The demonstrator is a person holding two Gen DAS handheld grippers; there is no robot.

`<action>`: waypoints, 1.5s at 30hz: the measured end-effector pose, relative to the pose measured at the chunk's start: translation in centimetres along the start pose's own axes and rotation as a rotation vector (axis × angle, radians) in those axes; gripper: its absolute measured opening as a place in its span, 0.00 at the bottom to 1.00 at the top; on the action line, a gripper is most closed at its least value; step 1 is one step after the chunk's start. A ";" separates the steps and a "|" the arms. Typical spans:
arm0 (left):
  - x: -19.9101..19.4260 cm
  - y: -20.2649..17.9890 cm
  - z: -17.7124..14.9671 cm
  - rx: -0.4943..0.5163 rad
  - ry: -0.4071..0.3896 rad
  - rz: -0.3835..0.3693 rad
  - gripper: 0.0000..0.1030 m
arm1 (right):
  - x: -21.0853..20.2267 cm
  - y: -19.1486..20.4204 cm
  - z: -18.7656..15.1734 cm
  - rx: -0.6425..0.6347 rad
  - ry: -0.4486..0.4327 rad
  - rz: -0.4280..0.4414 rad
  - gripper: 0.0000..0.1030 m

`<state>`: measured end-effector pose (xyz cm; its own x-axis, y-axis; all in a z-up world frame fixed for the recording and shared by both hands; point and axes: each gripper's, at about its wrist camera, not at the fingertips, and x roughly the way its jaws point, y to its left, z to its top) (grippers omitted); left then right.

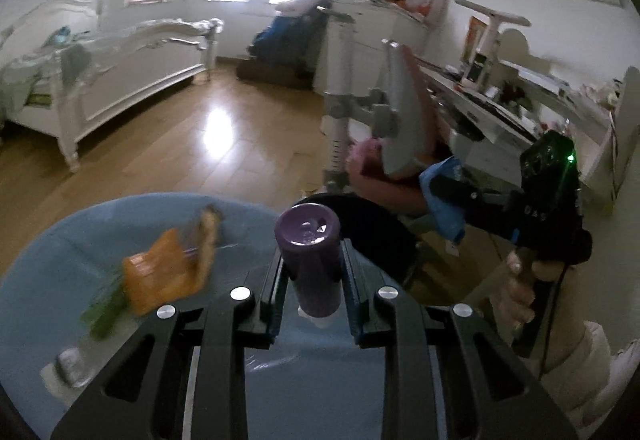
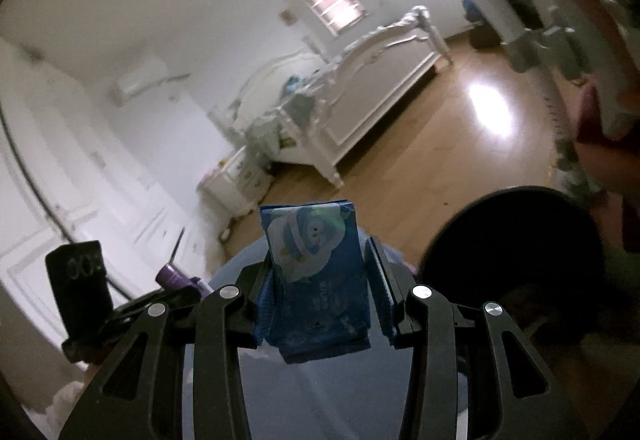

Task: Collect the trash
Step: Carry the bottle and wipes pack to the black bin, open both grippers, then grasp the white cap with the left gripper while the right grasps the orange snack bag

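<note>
Above the blue bin — purple bottle in left claw.

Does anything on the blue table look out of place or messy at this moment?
Yes. On the blue table, loose litter lies scattered: an orange wrapper, a green scrap and a small clear cup at the edge. They are blurred, so details are unclear. Nothing looks spilled. Both grippers already hold items: a purple bottle and a blue packet.

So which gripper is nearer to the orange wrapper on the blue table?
Left. The left gripper, shut on the purple bottle, is just right of the orange wrapper. The right gripper, holding the blue packet, is farther right, beyond the table.
</note>
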<state>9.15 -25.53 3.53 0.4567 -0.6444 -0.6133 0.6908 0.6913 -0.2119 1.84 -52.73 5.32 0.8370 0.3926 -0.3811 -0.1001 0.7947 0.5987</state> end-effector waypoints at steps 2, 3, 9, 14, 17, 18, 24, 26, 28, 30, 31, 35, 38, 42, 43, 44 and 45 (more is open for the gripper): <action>1.6 -0.8 0.7 -0.002 0.011 -0.028 0.25 | -0.6 -1.6 0.1 0.022 -0.008 -0.010 0.41; 2.4 -1.4 1.1 -0.002 0.016 -0.036 0.25 | -0.7 -2.2 0.2 0.033 -0.012 -0.016 0.41; 6.5 -3.4 2.4 -0.016 0.043 -0.082 0.25 | -0.1 -5.4 -0.2 0.096 -0.009 -0.041 0.41; 9.7 -4.3 3.1 -0.013 0.077 -0.105 0.25 | 0.7 -8.5 -0.8 0.151 0.002 -0.060 0.41; 11.2 -4.5 3.1 -0.021 0.096 -0.112 0.25 | 1.1 -9.8 -0.8 0.171 0.008 -0.072 0.41; 11.5 -4.5 3.1 -0.021 0.102 -0.116 0.25 | 1.2 -10.1 -0.9 0.176 0.010 -0.075 0.41; 13.8 -4.5 3.1 -0.025 0.135 -0.124 0.25 | 2.2 -12.0 -1.3 0.198 0.023 -0.090 0.41; 14.5 -4.6 3.2 -0.028 0.142 -0.127 0.25 | 2.4 -12.1 -1.4 0.204 0.028 -0.092 0.41; 14.9 -4.5 3.3 -0.032 0.144 -0.127 0.25 | 2.8 -12.4 -1.4 0.207 0.034 -0.098 0.41; 15.3 -4.5 3.5 -0.036 0.148 -0.131 0.25 | 3.2 -12.6 -1.1 0.207 0.039 -0.107 0.41; 15.4 -4.5 3.6 -0.035 0.148 -0.130 0.26 | 3.4 -12.7 -1.0 0.208 0.041 -0.113 0.43; 15.5 -4.5 3.6 -0.035 0.146 -0.102 0.34 | 3.8 -12.9 -0.7 0.224 0.040 -0.137 0.61; 14.5 -4.3 3.4 -0.026 0.123 -0.063 0.71 | 3.7 -12.8 -0.9 0.234 0.024 -0.134 0.71; 12.9 -3.7 3.3 -0.034 0.099 -0.059 0.74 | 3.7 -11.8 -1.0 0.218 0.034 -0.139 0.71; 12.4 -3.6 3.2 -0.040 0.095 -0.058 0.75 | 3.7 -11.3 -1.0 0.211 0.035 -0.138 0.71; 11.9 -3.4 3.1 -0.045 0.089 -0.056 0.76 | 3.7 -10.8 -1.0 0.203 0.036 -0.136 0.71; 10.9 -3.0 2.8 -0.051 0.080 -0.053 0.77 | 3.7 -10.3 -1.0 0.193 0.039 -0.133 0.71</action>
<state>13.64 -35.59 -0.41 0.3725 -0.6536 -0.6588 0.6827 0.6738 -0.2826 5.42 -58.95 -2.99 0.8143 0.3108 -0.4902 0.1177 0.7386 0.6638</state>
